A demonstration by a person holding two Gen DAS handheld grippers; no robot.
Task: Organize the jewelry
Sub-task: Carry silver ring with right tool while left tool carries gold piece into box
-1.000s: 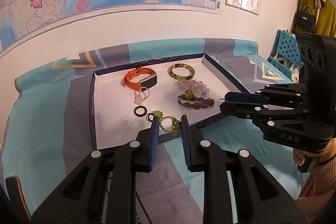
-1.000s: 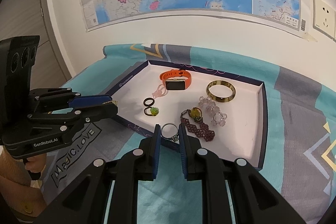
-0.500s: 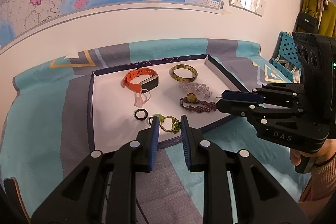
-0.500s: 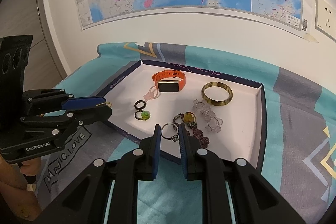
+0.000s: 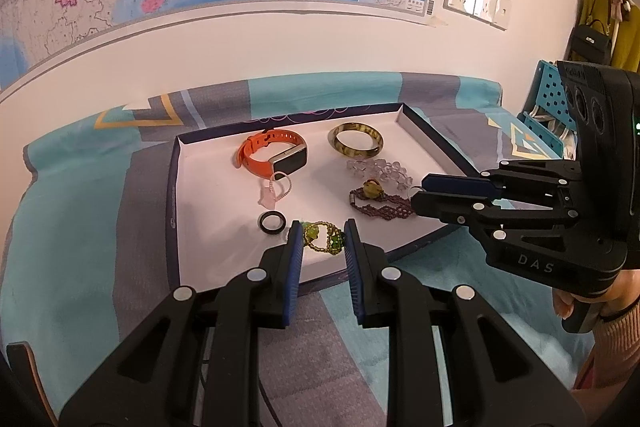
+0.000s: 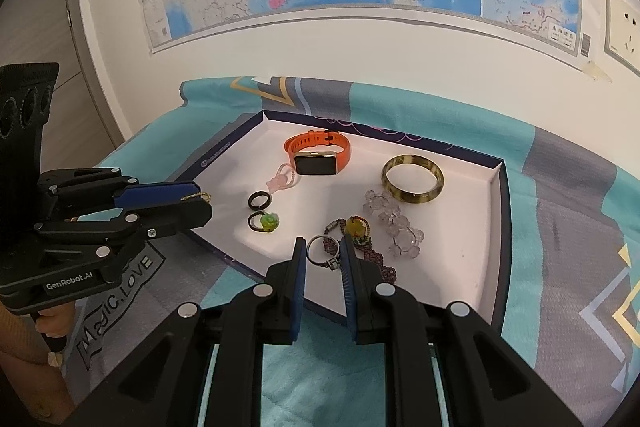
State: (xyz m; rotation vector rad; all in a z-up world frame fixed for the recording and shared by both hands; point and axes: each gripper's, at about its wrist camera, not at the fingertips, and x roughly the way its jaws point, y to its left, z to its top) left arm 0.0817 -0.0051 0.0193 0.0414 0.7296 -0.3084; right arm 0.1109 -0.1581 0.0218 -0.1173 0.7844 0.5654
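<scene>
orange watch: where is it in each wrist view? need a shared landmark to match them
Left wrist view: orange watch lies at the tray's far left, left of the amber bangle.
Right wrist view: orange watch lies at the tray's far middle, left of the amber bangle.
Shared landmark: the small pink ring lying just in front of the watch.

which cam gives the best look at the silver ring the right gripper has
The right wrist view: the silver ring sits pinched between the right gripper pads, whole loop visible. The left wrist view shows only a sliver of it at that gripper's tip.
</scene>
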